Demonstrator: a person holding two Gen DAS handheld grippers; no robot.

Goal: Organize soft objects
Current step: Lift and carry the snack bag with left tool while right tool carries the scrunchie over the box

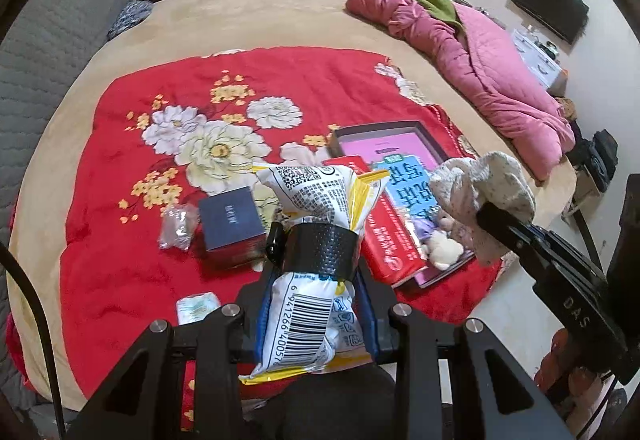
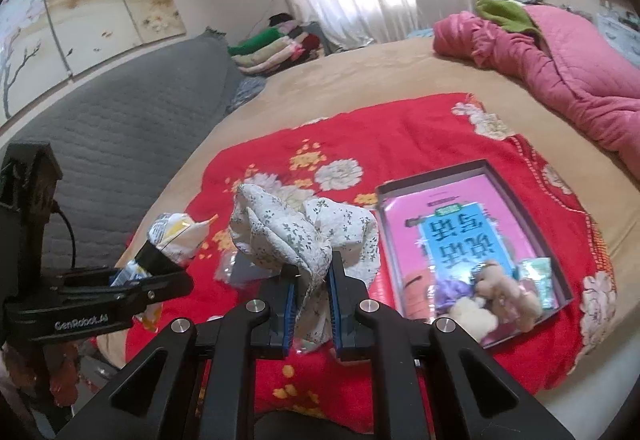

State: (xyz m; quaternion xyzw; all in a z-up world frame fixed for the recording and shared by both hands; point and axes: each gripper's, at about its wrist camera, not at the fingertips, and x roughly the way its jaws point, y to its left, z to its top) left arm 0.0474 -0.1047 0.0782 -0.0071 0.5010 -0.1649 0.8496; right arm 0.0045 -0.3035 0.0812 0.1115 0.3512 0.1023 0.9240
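Note:
My left gripper (image 1: 316,246) is shut on a white and yellow snack bag (image 1: 308,316) with a barcode, held above the red flowered blanket (image 1: 132,248). In the right wrist view that same left gripper (image 2: 154,258) shows at the left with the snack bag (image 2: 176,236) sticking out of it. My right gripper (image 2: 312,268) is shut on a crumpled white floral cloth (image 2: 296,232), which bunches above the fingertips. From the left wrist view the right gripper (image 1: 494,214) and the cloth (image 1: 480,188) appear at the right, over the blanket's edge.
A shallow dark box (image 2: 562,282) on the blanket holds a pink and blue book and small plush toys (image 2: 492,296). A red book (image 1: 384,240), dark blue box (image 1: 232,224), clear packet (image 1: 176,226) and tissue pack (image 1: 198,306) lie nearby. A pink quilt (image 1: 500,80) lies along the far right.

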